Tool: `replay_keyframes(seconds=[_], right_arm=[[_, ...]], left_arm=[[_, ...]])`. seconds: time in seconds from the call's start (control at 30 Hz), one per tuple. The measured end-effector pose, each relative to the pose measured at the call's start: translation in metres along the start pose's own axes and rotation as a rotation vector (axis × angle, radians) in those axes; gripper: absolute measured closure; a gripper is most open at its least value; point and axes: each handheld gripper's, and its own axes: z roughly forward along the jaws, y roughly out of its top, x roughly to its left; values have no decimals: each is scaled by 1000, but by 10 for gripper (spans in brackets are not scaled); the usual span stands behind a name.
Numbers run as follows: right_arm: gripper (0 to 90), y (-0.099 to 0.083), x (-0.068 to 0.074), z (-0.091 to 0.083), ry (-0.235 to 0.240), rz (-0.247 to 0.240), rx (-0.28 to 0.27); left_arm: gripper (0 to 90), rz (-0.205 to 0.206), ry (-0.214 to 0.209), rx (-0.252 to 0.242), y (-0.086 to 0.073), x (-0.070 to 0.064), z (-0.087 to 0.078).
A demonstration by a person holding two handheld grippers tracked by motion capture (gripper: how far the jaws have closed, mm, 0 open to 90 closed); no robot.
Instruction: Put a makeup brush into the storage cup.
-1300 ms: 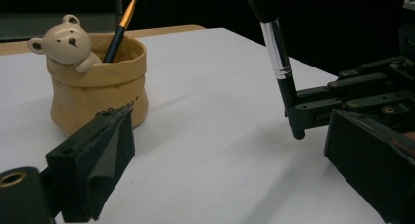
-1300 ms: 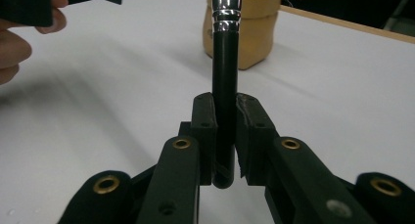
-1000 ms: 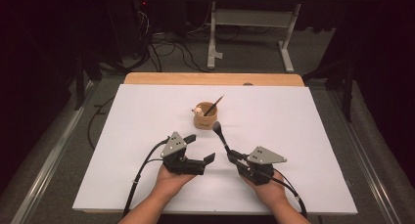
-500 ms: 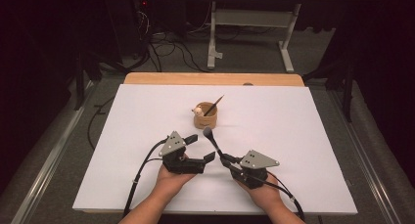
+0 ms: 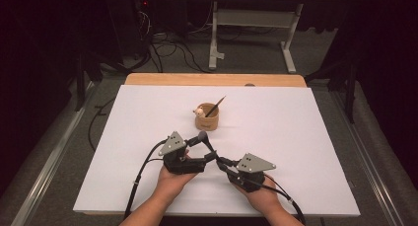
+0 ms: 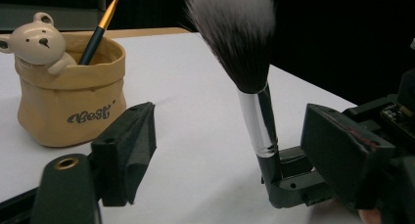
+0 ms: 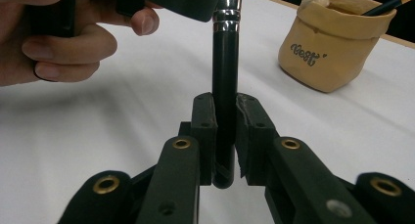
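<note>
black-handled makeup brush with silver ferrule and fluffy dark bristles (image 6: pixel 254 62) stands upright, clamped at its handle base by the right gripper (image 7: pixel 226 131), jaws closed on it. left gripper (image 6: pixel 220 150) spread wide, brush between its jaws, untouched. tan bear-topped fabric-look pot (image 5: pixel 207 116) holding a gold-tipped pencil (image 6: pixel 98 31) sits at 12 o'clock on the white table (image 5: pixel 305 137).

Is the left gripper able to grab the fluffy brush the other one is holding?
Probably yes. The left gripper is open, and the brush stands upright between its jaws, its handle end pinched by the right gripper. Nothing sits between them.
</note>
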Motion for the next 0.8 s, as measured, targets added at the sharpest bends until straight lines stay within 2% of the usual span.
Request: replay_keyframes(seconds=[0.13,0.5,0.8], right_arm=[[814,0,0,0,1,3,3],[815,0,1,1,6,-15,-9],[814,0,1,1,2,-19,-1]], left_arm=[[298,-8,-1,-8,0,1,-1],[480,-31,-49,-13,-1,2,-1],[612,-23,-73,-19,-2,1,-1]])
